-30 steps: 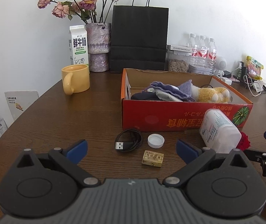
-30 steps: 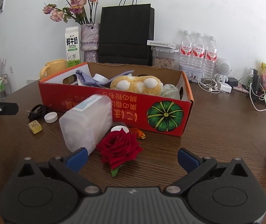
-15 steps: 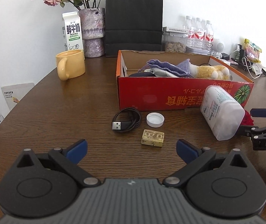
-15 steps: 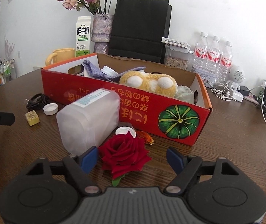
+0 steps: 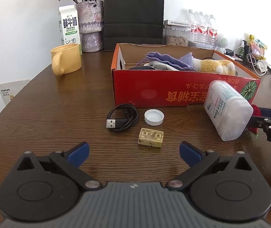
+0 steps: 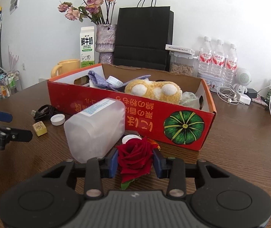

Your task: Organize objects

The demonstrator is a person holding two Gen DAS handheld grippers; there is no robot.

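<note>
A red rose (image 6: 135, 152) lies on the brown table in front of the red cardboard box (image 6: 154, 114). My right gripper (image 6: 136, 163) is closing on the rose, its blue pads touching the petals on both sides. A clear plastic bottle (image 6: 97, 127) lies on its side just left of the rose, leaning on the box. My left gripper (image 5: 134, 149) hangs open above the table. Just beyond it are a small yellow block (image 5: 151, 137), a white cap (image 5: 154, 117) and a coiled black USB cable (image 5: 123, 119). The box holds a yellow plush toy (image 6: 154, 92) and purple cloth (image 5: 165, 61).
A second white cap (image 6: 129, 138) and a small orange item (image 6: 154, 144) sit behind the rose. A yellow mug (image 5: 67, 61), milk carton (image 5: 69, 25), flower vase (image 5: 91, 26), black paper bag (image 5: 133, 15) and water bottles (image 6: 219, 58) line the back. Cables and chargers (image 6: 249, 96) lie at right.
The right gripper's jaws have gone from wide open to pressed against the rose, which has stayed where it lay. The left gripper has sunk a little toward the table.
</note>
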